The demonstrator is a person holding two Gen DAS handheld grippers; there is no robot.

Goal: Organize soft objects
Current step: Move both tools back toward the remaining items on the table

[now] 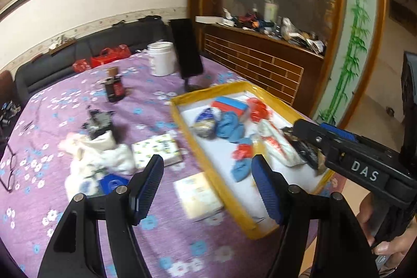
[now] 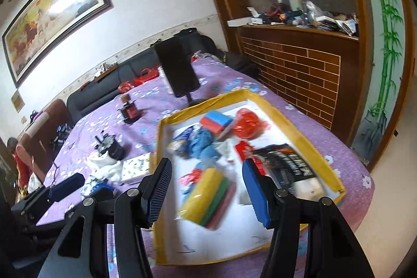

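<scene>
A yellow-rimmed tray with a white floor lies on the purple flowered tablecloth. In it are blue cloths, a red-and-blue sponge, a red bag and a black packet. My right gripper hovers open over the tray. A blurred yellow, green and red sponge stack lies below its pads, clear of both. My left gripper stands open above a cream pack on the cloth beside the tray.
A white cloth heap and a patterned tissue pack lie left of the tray. Behind are a white jar, a black phone on a stand, small dark gadgets, and glasses.
</scene>
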